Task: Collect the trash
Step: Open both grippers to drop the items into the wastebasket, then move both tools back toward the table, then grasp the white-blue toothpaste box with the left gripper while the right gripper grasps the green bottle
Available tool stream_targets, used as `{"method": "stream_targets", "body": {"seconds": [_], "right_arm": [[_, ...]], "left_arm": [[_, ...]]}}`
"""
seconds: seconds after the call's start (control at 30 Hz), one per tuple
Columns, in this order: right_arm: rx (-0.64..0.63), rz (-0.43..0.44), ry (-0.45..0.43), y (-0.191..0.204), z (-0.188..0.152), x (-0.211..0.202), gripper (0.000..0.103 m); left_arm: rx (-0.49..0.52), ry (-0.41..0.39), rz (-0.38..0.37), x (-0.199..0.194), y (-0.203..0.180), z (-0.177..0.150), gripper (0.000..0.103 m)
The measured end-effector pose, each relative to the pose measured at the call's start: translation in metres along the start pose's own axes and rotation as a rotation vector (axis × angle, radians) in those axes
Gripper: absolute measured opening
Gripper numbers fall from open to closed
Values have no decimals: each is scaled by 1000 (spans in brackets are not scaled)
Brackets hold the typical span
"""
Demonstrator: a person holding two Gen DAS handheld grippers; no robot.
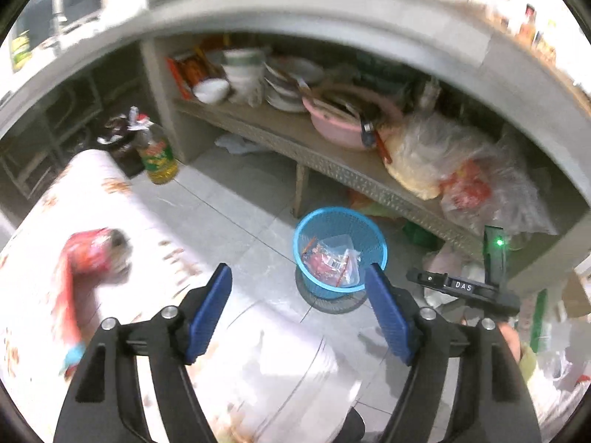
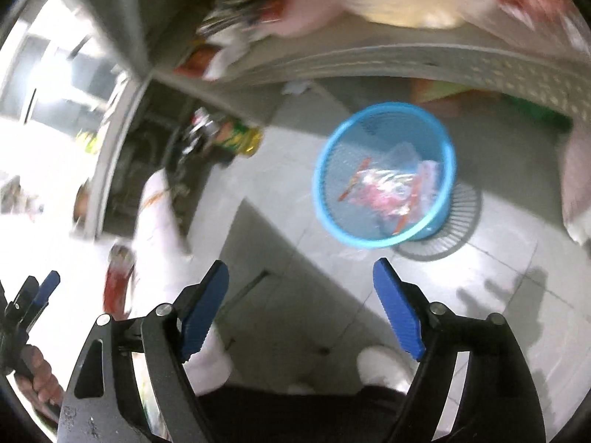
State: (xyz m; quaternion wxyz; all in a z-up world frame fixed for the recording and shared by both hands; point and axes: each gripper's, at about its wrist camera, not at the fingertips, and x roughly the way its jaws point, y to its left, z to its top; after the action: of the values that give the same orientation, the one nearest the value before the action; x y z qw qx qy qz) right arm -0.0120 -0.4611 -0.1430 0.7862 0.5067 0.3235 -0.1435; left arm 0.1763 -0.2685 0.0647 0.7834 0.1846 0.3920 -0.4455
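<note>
Hovering above the blue basket (image 1: 340, 251) with both tools empty.

The left hand-held gripper (image 1: 297, 295) and the right hand-held gripper (image 2: 301, 295) each stand wide apart with nothing between the pads; clear and red wrappers (image 1: 330, 262) already lie inside the basket on the floor, below the shelf of dishes (image 1: 258, 118). A red packet (image 1: 92, 254) lies on the white patterned table (image 1: 122, 206) to the left, well apart from the basket, so it looks the likeliest piece left. Judging by the blur, a hurried reach could miss it or push it off the table edge, and a careless swing near the light basket might tip it and spill what was gathered.
</note>
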Motion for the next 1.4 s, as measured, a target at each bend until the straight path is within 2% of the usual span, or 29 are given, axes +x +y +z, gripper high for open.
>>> {"method": "stream_targets", "body": {"seconds": [0.07, 0.17, 0.3, 0.4, 0.5, 0.7, 0.8, 0.97, 1.23, 1.4], "right_arm": [[-58, 24, 10, 24, -6, -7, 80], [-138, 71, 34, 59, -15, -14, 81], [-230, 129, 74, 103, -30, -16, 82], [-301, 163, 119, 137, -48, -15, 83], [-359, 190, 165, 166, -66, -11, 83], [-463, 231, 273, 226, -114, 6, 83], [-488, 205, 288, 246, -129, 18, 88], [-511, 119, 300, 266, -147, 44, 90], [-505, 6, 324, 275, -164, 76, 90], [-524, -26, 335, 277, -171, 83, 90]], "left_arm": [[-41, -44, 24, -34, 19, -16, 75], [-134, -113, 100, -84, 59, -44, 76], [-300, -176, 213, -137, 118, -87, 76], [-461, -207, 290, -173, 161, -133, 76], [-586, -203, 299, -193, 185, -185, 76], [-696, -129, 268, -186, 184, -268, 76], [-701, -68, 220, -168, 176, -286, 76], [-577, -9, 268, -143, 154, -291, 76], [-562, -14, 316, -126, 155, -298, 75], [-539, 3, 326, -119, 157, -300, 65]]}}
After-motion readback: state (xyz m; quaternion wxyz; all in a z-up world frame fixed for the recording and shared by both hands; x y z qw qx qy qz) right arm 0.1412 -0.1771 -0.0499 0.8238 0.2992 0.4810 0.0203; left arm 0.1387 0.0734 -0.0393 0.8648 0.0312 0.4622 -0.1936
